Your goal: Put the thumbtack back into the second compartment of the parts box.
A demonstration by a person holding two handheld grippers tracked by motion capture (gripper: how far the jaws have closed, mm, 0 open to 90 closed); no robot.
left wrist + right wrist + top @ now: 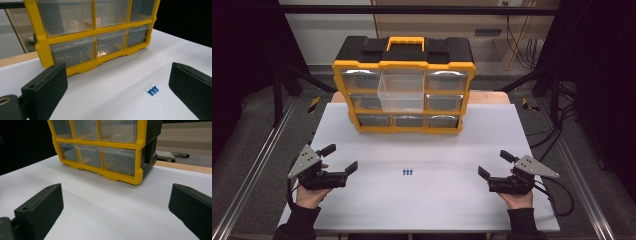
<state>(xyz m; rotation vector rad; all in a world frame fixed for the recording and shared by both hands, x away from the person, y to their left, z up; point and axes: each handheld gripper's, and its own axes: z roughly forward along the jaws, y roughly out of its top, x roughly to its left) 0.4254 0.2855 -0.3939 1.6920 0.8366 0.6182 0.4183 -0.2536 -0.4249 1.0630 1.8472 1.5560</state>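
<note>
A yellow and black organizer point(403, 85) with clear drawers stands at the back of the white table point(422, 200). Its top middle drawer point(402, 90) is pulled out toward me. Three small blue parts point(408, 172) lie side by side in the middle of the table, also visible in the left gripper view as blue parts point(152, 90) with short metal pins. My left gripper point(339, 158) rests at the left, open and holding nothing. At the right my right gripper point(493, 164) is open too, with bare table between its jaws. The organizer point(92, 32) fills the back of both gripper views point(105, 147).
Metal frame rails point(252, 170) run along both sides of the table. Black cables point(562, 192) trail off the right gripper near the table's right edge. A wooden board point(492, 96) shows behind the organizer.
</note>
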